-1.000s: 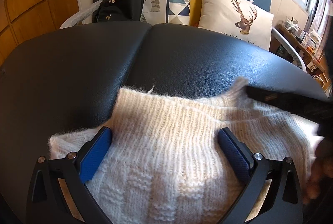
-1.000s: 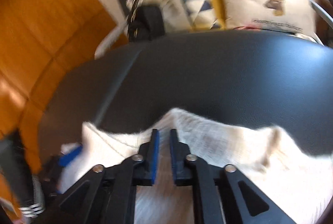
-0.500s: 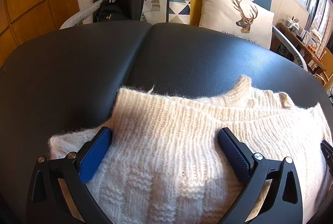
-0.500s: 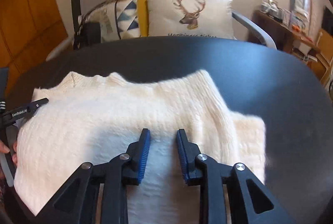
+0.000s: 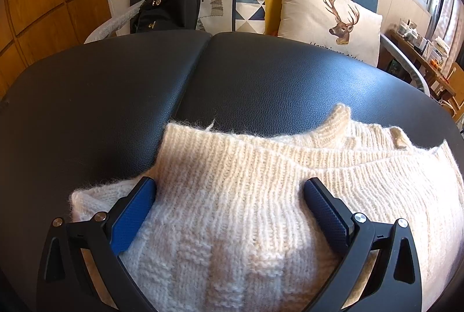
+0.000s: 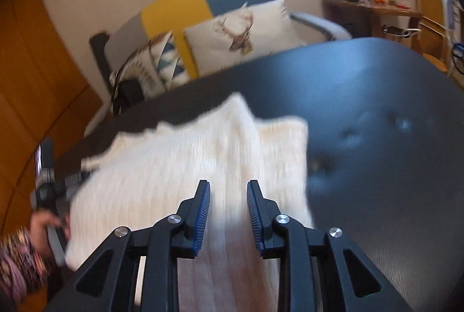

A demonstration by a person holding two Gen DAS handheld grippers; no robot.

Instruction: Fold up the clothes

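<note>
Mid-fold, between grabs: cream knit sweater [image 5: 261, 210] lies partly folded at near edge of black padded surface [image 5: 116, 97]. Left gripper [image 5: 229, 204] jaws wide apart over it, gripping nothing. Right gripper [image 6: 227, 213] jaws have just been opening, part-open, empty, above sweater's right side. Next prob. needs pinching the right edge, folding inward; far half of surface is free.

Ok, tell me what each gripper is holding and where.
Nothing is held. The left gripper stands wide open over the sweater; the right gripper, jaws just opened, grips nothing.
</note>
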